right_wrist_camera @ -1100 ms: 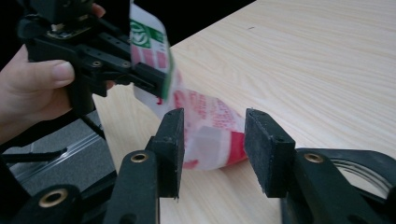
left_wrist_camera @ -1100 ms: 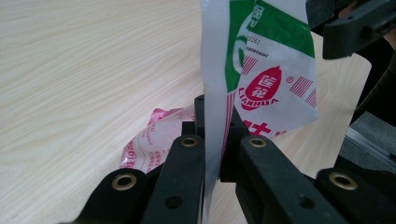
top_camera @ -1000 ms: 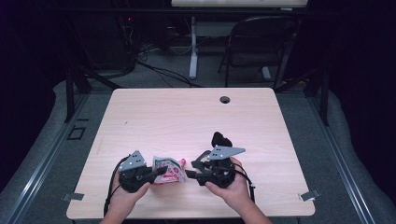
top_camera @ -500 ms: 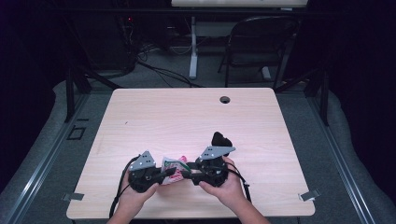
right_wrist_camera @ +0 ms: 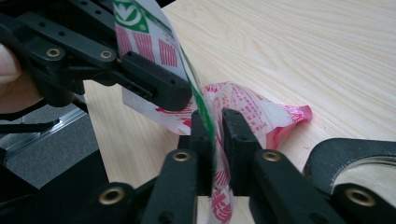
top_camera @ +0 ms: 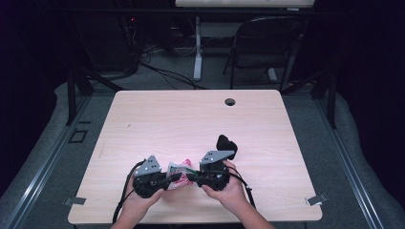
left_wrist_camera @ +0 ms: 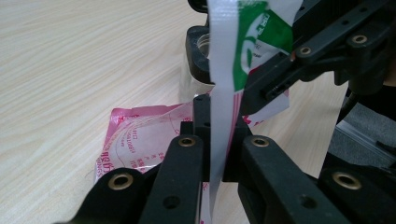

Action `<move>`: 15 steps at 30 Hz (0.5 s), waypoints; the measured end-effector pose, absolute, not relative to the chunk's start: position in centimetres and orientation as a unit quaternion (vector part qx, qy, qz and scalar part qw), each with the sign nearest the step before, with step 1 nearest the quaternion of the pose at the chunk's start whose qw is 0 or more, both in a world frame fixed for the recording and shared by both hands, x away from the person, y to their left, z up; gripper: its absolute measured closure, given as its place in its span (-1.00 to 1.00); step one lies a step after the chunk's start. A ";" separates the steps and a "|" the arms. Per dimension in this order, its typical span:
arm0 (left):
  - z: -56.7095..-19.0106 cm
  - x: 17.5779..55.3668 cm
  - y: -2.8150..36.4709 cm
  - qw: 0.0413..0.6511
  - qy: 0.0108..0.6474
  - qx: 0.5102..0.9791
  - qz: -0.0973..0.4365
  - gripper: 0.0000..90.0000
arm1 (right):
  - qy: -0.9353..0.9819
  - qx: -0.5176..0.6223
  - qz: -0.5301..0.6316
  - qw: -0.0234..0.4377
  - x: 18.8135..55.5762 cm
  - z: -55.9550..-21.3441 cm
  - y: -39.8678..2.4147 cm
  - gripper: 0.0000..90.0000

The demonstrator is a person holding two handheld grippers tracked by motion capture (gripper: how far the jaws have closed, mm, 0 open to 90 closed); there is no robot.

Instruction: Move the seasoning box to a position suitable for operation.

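A crumpled plastic packet (top_camera: 180, 168), white with pink print and a green logo, hangs between both grippers just above the table's front part. In the left gripper view my left gripper (left_wrist_camera: 215, 140) is shut on a thin edge of the packet (left_wrist_camera: 224, 70), with the right gripper's jaw (left_wrist_camera: 280, 79) beyond it. My right gripper (right_wrist_camera: 215, 135) has just been closing, and its pads now press on the packet (right_wrist_camera: 252, 112) from the other side. From above, the left gripper (top_camera: 175, 177) and right gripper (top_camera: 191, 177) point at each other, tips nearly touching.
The wooden table (top_camera: 191, 119) stretches far ahead, with a round cable hole (top_camera: 230, 101) near its back edge. A black lump (top_camera: 227, 143) sits just behind the right hand. A folding chair (top_camera: 267, 43) and desk legs stand beyond the table.
The right gripper moved left and down to the packet, and its jaws closed on it. The left gripper kept its grip and shifted slightly right.
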State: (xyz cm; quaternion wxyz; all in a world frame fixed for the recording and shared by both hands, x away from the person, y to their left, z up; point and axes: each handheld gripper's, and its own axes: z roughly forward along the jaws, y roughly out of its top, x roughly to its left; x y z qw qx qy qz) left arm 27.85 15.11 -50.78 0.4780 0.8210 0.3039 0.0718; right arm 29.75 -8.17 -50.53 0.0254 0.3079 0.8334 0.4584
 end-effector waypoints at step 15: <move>-51.4 27.1 15.5 0.465 0.282 0.834 0.093 0.59 | 0.833 0.310 0.457 0.024 29.8 -50.5 -8.2 1.00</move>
